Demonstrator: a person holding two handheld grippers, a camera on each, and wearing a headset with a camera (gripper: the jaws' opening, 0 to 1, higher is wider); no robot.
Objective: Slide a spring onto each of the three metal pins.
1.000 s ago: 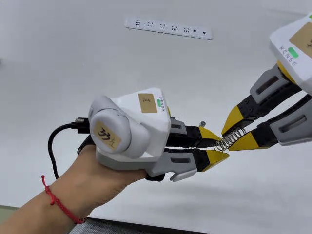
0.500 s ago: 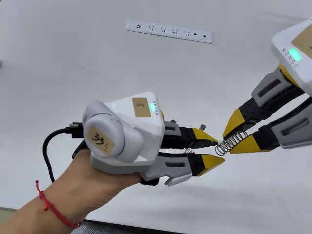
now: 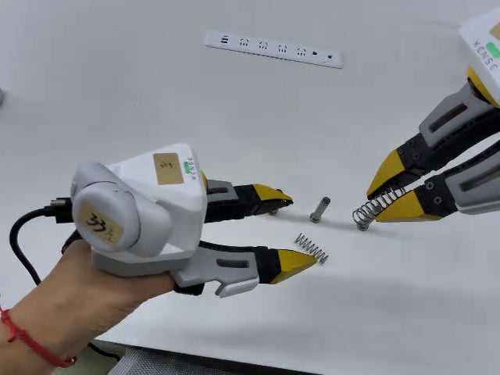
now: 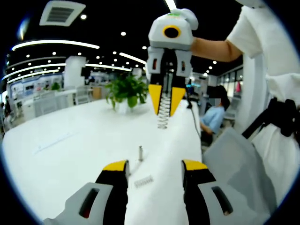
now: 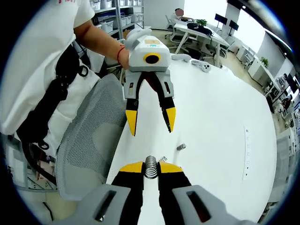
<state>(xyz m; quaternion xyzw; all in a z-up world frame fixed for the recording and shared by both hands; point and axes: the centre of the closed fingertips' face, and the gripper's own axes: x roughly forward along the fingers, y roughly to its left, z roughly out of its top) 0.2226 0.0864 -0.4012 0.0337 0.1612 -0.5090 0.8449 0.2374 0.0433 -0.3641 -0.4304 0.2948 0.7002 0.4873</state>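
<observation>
**One spring clamped, one loose, one pin standing**

At the left of the head view, a hand (image 3: 74, 301) with a thin red cord bracelet (image 3: 23, 348) on its wrist grips the left gripper (image 3: 295, 232), a smooth white plastic housing trailing a black cable (image 3: 17, 234). Its black jaws with wedge-shaped yellow tips are spread wide and hold nothing.

Just beside the lower tip, a loose spring (image 3: 311, 248) of fine bright wire lies flat on the matte white tabletop (image 3: 156, 101). A little beyond it stands a metal pin (image 3: 319, 209), a short grey cylinder; in the left gripper view it is upright (image 4: 140, 153), apart from the loose spring (image 4: 143, 181).

To the right, the right gripper (image 3: 384, 199) has its yellow tips pinched on a held spring (image 3: 373, 209), a longer open coil whose free end hangs close to the tabletop near the pin. The right gripper view shows the coil (image 5: 150, 167) end-on between the closed tips.

A long, flat white power strip (image 3: 273, 48) lies far back on the table.
</observation>
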